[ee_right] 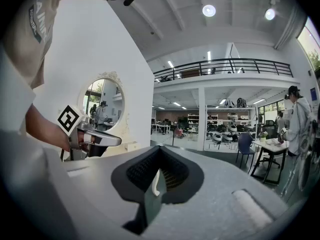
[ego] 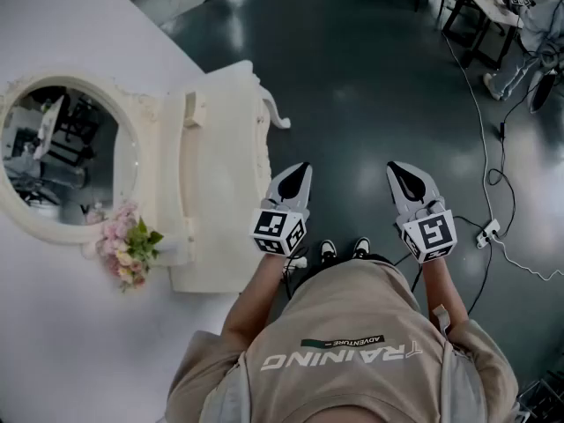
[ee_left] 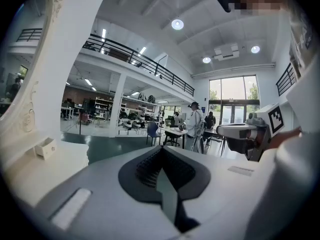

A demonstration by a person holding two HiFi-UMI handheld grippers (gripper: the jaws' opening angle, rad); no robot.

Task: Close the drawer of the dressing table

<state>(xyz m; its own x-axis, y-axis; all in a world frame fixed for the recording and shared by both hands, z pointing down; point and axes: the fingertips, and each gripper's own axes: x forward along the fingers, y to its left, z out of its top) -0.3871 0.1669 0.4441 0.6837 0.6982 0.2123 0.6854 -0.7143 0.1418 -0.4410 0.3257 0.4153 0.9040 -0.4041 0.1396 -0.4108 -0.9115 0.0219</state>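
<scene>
**Q:** ok so where's the dressing table (ego: 220,148) in this one?

**A:** Far left, backed up against the white wall (ego: 53,324). The oval mirror (ego: 66,152) is on the wall side, and there's a little bunch of pink flowers (ego: 123,245) at its near end. From straight above I honestly can't tell if the drawer is out or pushed in.

**Q:** and the tools?

**A:** The left gripper (ego: 304,167) hangs just right of the table's edge, over the dark floor (ego: 352,77), not touching anything. Its own view shows the jaws pressed together with nothing in them. The person's shoes (ego: 328,250) are right below it. The right gripper (ego: 398,167) sits level with it, further right, jaws pressed together and empty too.

**Q:** anything past that?

**A:** Just cables (ego: 493,183) trailing across the floor on the far right.
</scene>
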